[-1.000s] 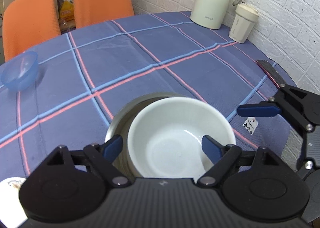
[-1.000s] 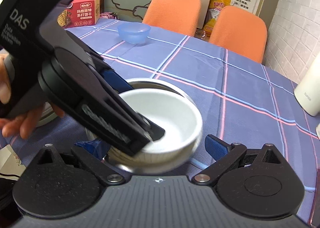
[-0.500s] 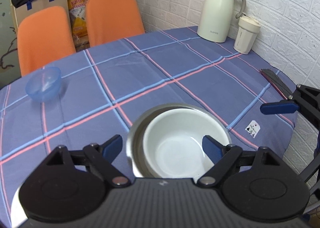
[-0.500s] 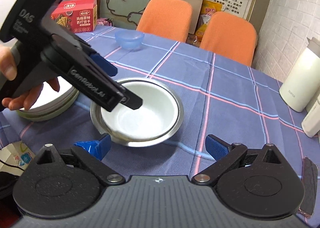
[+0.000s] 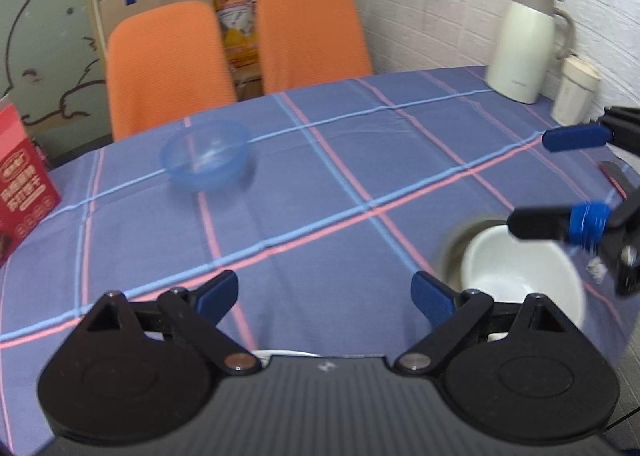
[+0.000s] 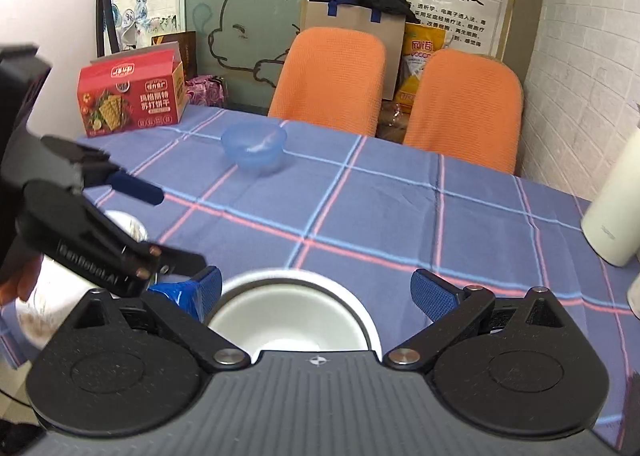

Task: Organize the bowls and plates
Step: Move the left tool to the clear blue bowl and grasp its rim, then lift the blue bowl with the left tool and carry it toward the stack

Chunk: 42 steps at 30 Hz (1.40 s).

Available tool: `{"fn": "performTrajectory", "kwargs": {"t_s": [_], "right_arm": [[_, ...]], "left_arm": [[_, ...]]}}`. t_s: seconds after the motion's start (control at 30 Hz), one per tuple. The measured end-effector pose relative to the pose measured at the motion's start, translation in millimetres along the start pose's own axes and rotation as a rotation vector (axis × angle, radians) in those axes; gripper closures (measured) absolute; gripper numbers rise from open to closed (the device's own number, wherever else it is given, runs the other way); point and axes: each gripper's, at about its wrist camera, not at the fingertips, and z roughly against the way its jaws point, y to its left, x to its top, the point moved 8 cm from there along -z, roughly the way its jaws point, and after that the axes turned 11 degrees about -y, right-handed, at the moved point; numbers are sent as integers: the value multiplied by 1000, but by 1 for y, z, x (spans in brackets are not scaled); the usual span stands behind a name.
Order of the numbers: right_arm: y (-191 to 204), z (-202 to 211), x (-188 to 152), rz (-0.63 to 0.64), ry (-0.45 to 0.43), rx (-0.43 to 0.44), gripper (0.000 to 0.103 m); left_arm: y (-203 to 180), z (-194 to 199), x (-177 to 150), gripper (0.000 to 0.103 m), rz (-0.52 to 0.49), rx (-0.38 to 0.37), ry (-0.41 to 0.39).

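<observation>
Left gripper (image 5: 324, 292): jaws opening, wide apart, nothing between them but bare tablecloth (image 5: 320, 192). Right gripper (image 6: 316, 292): spread wide, empty, poised just above the white bowl (image 6: 288, 324); pads not pressing on it.

White bowl nested inside a steel bowl (image 6: 362, 310) at the near edge of the table, to the right in the left wrist view. Blue bowl (image 5: 204, 160) standing alone at the far left of the cloth, in front of the orange chairs (image 5: 168, 64), well apart from the nested pair. Pale stack of plates (image 6: 36, 296) partly visible at near left in the right wrist view, behind the left gripper; count not determinable.

Handling, as judged:
- Blue bowl: translucent, probably thin plastic. Light, slightly flexible at the rim, liable to skid on the cloth. Best taken across the rim, one pad inside, one outside, with moderate squeeze.
- White bowl: appears ceramic or melamine, smooth and glossy. Stiff, slippery, chip-prone if ceramic. Grip on the rim wall, lift straight up to clear the steel bowl.
- Steel bowl: rigid, smooth, thin lip; likely to slide under a pad.

Risk noted: stacking the blue bowl carelessly may tip the nested pair near the table edge.
</observation>
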Motion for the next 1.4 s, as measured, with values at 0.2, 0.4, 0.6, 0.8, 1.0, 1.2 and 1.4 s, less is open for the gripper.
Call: {"fn": "performTrajectory", "kwargs": {"t_s": [0.2, 0.4, 0.6, 0.8, 1.0, 1.2, 1.4], "right_arm": [[8, -61, 28, 13, 28, 39, 14], [23, -127, 43, 30, 108, 108, 14], [40, -187, 51, 81, 152, 132, 14], [36, -233, 50, 61, 179, 124, 14], [34, -248, 38, 46, 225, 127, 14], [44, -254, 40, 73, 231, 135, 14], [56, -266, 39, 107, 213, 164, 16]], "left_arm": [[72, -24, 3, 10, 70, 92, 21], [124, -66, 41, 10, 154, 127, -6], [148, -128, 68, 10, 254, 136, -3], [151, -167, 64, 10, 251, 152, 49], [157, -184, 61, 10, 260, 141, 70], [158, -190, 63, 11, 252, 125, 60], [150, -194, 63, 52, 173, 102, 63]]}}
